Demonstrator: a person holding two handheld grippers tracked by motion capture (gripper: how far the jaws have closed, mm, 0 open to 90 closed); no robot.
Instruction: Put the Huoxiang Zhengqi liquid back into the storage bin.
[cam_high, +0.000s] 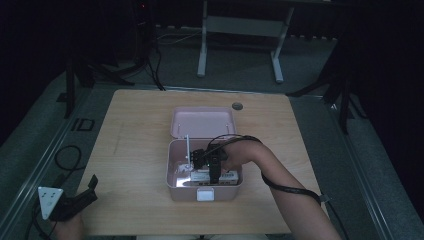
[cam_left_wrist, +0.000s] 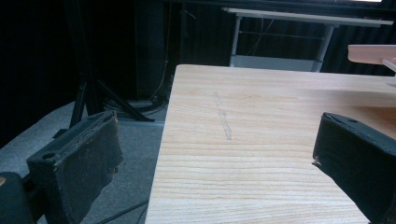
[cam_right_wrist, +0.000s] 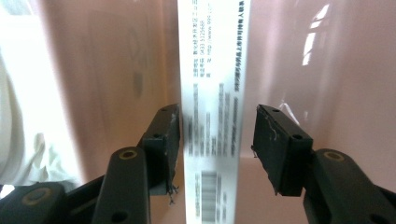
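White carton (cam_right_wrist: 212, 107) lies inside the pink box (cam_high: 172, 170), between the right tongs' (cam_right_wrist: 215, 140) parted jaws, ungripped; left tongs (cam_left_wrist: 215, 158) gape empty over the surface's (cam_left_wrist: 243, 140) left edge.

Both tongs (cam_right_wrist: 215, 140) agape, arms apart

We cannot read the white carton's (cam_right_wrist: 212, 112) blurred print; its ends run off frame. Pink box (cam_high: 175, 187) contents indistinct.
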